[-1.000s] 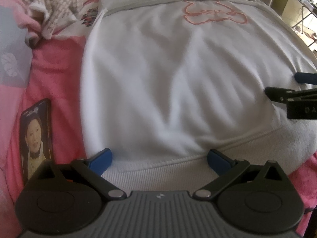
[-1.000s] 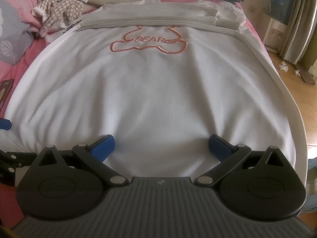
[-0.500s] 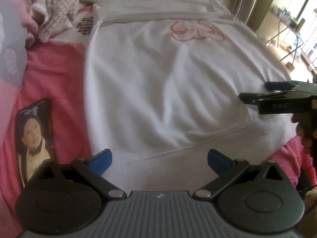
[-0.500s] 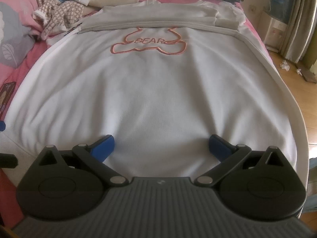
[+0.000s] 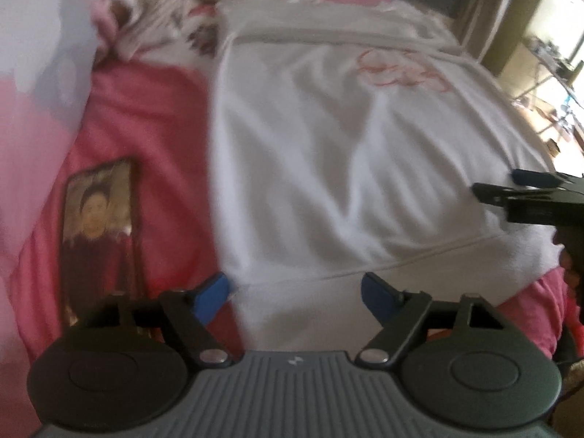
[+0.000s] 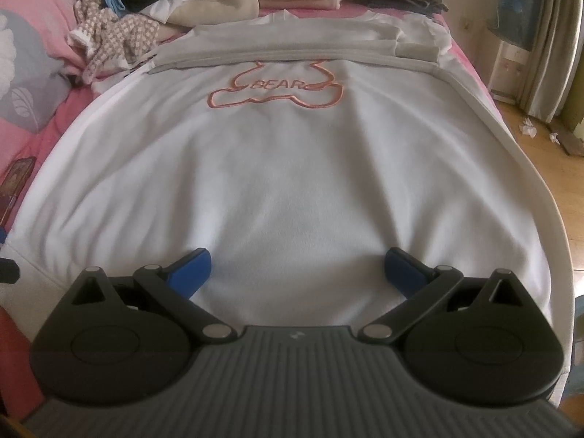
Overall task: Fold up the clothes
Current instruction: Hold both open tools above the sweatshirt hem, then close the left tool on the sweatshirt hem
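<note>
A pink bedspread (image 6: 43,73) covered the bed, and nearly all of its middle was taken up by a white sweatshirt (image 6: 292,168) spread flat, its orange bear outline (image 6: 277,89) toward the far end and its ribbed hem (image 5: 383,284) at the near edge. Loose clothes (image 6: 109,33) and folded stacks lay heaped at the far end, well clear of it. Near the left side, a phone (image 5: 100,226) rested on the bedspread just beside the sweatshirt's left edge. The right gripper (image 6: 297,266) hovered over the near right part of the sweatshirt, fingers spread wide with nothing pinched. The left gripper (image 5: 295,290) sat at the near left corner of the hem; its jaws had just been closing, with hem fabric lying between them, though the blue pads (image 5: 211,295) did not yet press on it. The step in hand looked like taking both near corners for the first fold. To do it well, each gripper should probably catch both layers of the hem, keeping the left one off the phone.
</note>
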Motion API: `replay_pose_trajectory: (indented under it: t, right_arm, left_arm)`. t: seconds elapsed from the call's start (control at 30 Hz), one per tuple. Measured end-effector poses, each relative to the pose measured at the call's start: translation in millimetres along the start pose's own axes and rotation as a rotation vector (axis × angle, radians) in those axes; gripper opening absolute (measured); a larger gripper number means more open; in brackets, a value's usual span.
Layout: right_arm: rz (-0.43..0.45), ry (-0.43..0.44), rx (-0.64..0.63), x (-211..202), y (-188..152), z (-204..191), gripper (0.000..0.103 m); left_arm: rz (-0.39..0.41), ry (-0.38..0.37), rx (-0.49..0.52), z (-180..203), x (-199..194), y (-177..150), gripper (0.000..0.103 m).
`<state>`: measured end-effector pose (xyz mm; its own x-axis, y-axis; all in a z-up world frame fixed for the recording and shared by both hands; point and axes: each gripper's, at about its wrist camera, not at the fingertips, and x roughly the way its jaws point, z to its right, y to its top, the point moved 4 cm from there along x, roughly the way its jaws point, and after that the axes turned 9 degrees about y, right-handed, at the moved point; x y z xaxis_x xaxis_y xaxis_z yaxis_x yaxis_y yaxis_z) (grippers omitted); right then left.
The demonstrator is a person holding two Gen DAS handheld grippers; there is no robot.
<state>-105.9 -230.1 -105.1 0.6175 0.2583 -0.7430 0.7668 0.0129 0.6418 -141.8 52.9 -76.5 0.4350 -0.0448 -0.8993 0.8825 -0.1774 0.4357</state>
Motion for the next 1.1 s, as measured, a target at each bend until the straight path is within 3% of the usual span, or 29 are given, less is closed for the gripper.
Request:
replay_pose_trajectory:
  t: [0.27,0.53,0.83,0.9,1.0,1.1]
  right_arm:
    - [0.006,0.000,-0.002,0,-1,0,0.102]
    - [0.008,-0.001,-0.001,0,-2,-2,0.102]
    - [-0.008,-0.003,-0.013,0,-1,-2,0.102]
    - [-0.015,-0.005,-0.022,1,-1,-2,0.102]
    - [-0.026,-0.004,-0.036,1,-1,-3,0.102]
    - [-0.060,0.007,-0.044,1,3,-2,0.102]
  left_arm:
    - [-0.071,-0.019,-0.036,-7,11,-7,0.067]
    - [-0.087,-0.010,-0.003,-7,10,-11,0.062]
    - [-0.104,-0.005,0.003,-13,6,-11,0.033]
    - [-0.106,-0.004,0.002,-14,4,-10,0.022]
    - [-0.113,-0.019,-0.015,-18,1,-8,0.012]
    - [-0.127,-0.057,-0.060,-25,-1,-6,0.010]
